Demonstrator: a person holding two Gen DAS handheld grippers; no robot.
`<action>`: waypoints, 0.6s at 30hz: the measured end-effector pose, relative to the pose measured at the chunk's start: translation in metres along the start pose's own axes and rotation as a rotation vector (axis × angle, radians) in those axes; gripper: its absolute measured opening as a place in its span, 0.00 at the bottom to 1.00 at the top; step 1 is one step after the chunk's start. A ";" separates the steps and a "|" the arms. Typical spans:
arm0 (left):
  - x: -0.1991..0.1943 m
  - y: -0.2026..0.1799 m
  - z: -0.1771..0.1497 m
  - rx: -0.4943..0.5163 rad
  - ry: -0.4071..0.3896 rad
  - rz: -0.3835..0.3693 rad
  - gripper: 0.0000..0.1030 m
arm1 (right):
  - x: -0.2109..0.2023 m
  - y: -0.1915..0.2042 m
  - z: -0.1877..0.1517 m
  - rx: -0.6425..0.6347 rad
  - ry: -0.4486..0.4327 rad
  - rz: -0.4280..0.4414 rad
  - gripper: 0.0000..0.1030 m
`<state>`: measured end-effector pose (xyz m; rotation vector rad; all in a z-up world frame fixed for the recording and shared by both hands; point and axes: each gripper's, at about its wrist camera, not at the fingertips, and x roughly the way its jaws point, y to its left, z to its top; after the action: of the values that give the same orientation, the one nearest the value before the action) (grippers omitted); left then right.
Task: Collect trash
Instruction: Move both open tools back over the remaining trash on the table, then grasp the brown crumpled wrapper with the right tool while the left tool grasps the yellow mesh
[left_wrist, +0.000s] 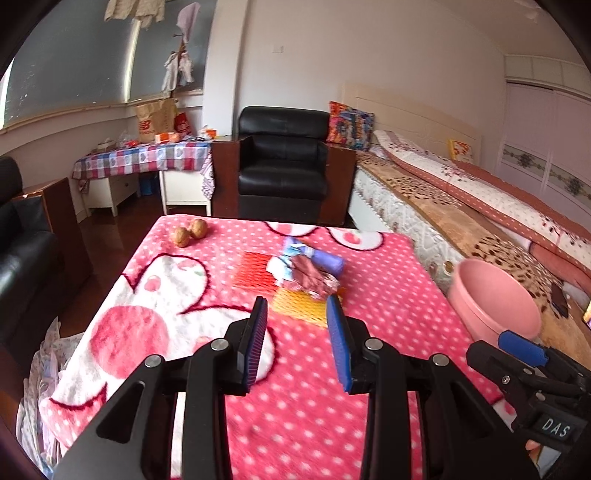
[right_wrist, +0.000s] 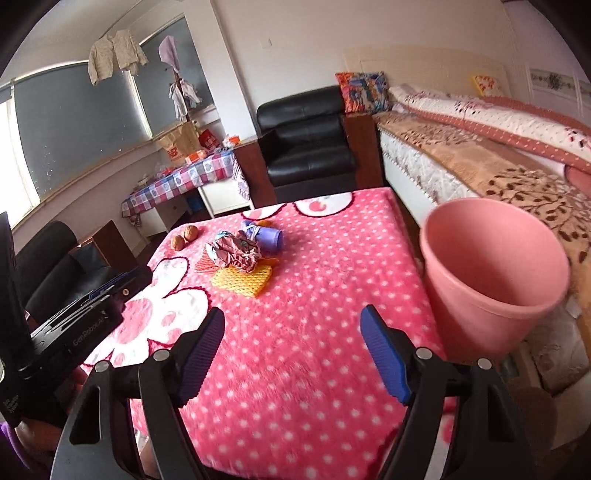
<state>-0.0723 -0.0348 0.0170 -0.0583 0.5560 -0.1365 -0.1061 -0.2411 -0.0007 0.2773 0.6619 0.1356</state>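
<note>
With both the left gripper and right gripper spread apart and empty, that crumpled wrapper looks light, crushable, best pinched across its bulk.

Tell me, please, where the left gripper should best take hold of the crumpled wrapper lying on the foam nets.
Probably at its raised, bunched middle. The crumpled wrapper sits on top of the yellow foam net, just beyond the open left gripper. Come in from the near side, angled downward, and close the fingers across the crinkled ridge. That should keep the pads off the net and the purple roll behind.
</note>
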 end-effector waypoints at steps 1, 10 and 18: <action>0.003 0.006 0.004 -0.011 -0.002 0.009 0.32 | 0.006 0.001 0.003 0.001 0.008 0.006 0.73; 0.034 0.063 0.032 -0.147 0.002 0.055 0.32 | 0.082 0.040 0.042 -0.136 0.088 0.110 0.67; 0.060 0.084 0.037 -0.124 0.067 0.043 0.32 | 0.146 0.074 0.058 -0.243 0.144 0.145 0.67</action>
<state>0.0068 0.0403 0.0093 -0.1630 0.6314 -0.0618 0.0416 -0.1520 -0.0205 0.0818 0.7600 0.3750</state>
